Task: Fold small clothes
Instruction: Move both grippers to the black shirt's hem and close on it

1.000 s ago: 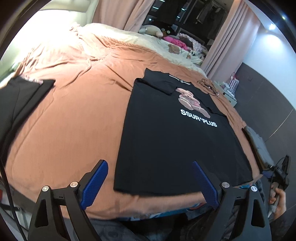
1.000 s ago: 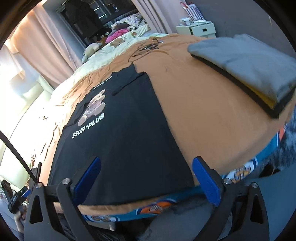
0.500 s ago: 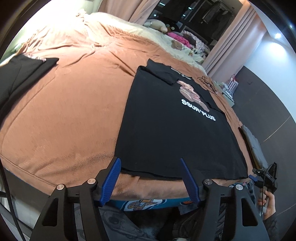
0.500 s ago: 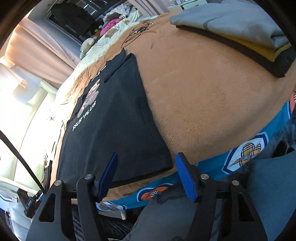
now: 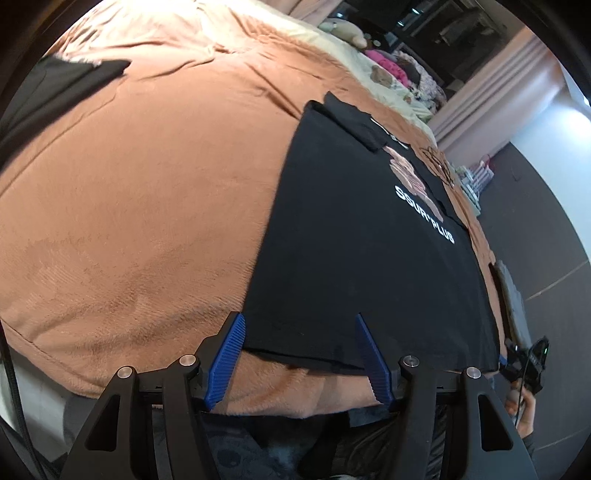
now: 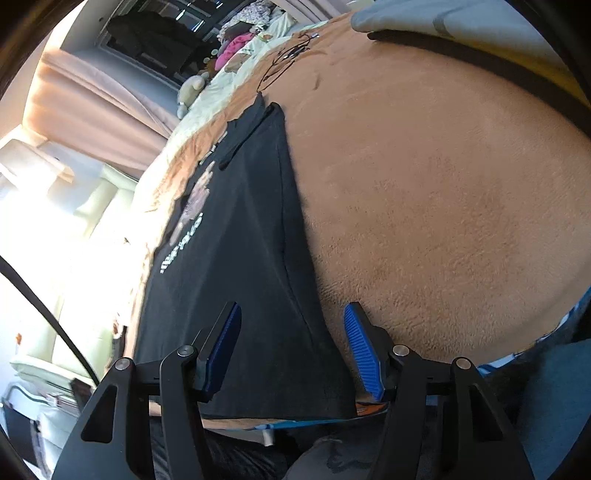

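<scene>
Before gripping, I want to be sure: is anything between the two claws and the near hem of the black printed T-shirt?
Nothing visible. The left claw and right claw straddle the black printed T-shirt hem corners.

T-shirt (image 5: 362, 266): black, with white lettering and a pinkish-brown bear print on the chest. Blanket (image 5: 147, 206) beneath it: plain rust-brown, fleecy; paler cream bedding (image 5: 343, 51) beyond. Left gripper (image 5: 299, 354) and right gripper (image 6: 291, 347): black frames, 2 ribbed blue pads each, silver screw heads. Folded stack (image 6: 461, 33) at far right: grey on top, yellow and black edges under it. Curtains (image 6: 96, 107): dusty pink. Sheet edge (image 6: 295, 424) below the blanket: bright blue. Pink item (image 5: 388, 64) among the far clutter.
</scene>
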The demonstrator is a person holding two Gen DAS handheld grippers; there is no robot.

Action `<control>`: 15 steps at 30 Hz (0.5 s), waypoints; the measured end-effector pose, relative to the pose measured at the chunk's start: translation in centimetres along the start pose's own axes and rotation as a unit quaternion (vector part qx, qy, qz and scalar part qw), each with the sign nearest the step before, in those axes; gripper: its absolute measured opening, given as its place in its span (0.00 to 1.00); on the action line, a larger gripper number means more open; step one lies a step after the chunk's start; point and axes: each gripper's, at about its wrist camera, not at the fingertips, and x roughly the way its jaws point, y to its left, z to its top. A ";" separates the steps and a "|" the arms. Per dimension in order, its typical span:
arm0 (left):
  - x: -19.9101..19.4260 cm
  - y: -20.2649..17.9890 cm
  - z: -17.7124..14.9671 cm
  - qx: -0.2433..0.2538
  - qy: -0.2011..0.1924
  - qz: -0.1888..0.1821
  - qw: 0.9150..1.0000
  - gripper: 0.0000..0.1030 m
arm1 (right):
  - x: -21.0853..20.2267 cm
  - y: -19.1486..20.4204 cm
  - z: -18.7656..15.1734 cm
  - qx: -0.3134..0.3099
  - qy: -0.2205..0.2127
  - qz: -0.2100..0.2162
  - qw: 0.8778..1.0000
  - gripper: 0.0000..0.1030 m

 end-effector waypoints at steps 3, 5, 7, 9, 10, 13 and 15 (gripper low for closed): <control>0.3 1.0 0.3 -0.020 0.003 -0.013 1.000 0.61 | -0.4 -1.2 -1.2 0.021 0.006 0.046 0.999 0.55; 0.6 1.3 0.6 -0.029 0.004 -0.022 0.999 0.61 | -0.6 -2.2 -1.8 0.032 0.009 0.072 0.997 0.55; 0.8 1.6 0.9 -0.038 0.005 -0.032 0.999 0.61 | -0.7 -2.8 -2.2 0.040 0.012 0.094 0.995 0.55; 1.0 1.7 1.0 -0.046 0.007 -0.040 0.998 0.61 | -0.6 -3.4 -2.6 0.041 0.014 0.096 0.994 0.55; 1.0 1.6 1.0 -0.048 0.008 -0.043 0.998 0.61 | -0.5 -3.5 -2.7 0.042 0.013 0.096 0.994 0.55; 1.1 1.6 1.0 -0.057 0.010 -0.054 0.997 0.61 | -0.7 -3.8 -2.6 0.048 0.003 0.096 0.994 0.55; 1.0 1.8 0.7 -0.068 0.010 -0.066 0.995 0.61 | -0.7 -3.9 -2.6 0.050 -0.008 0.091 0.995 0.55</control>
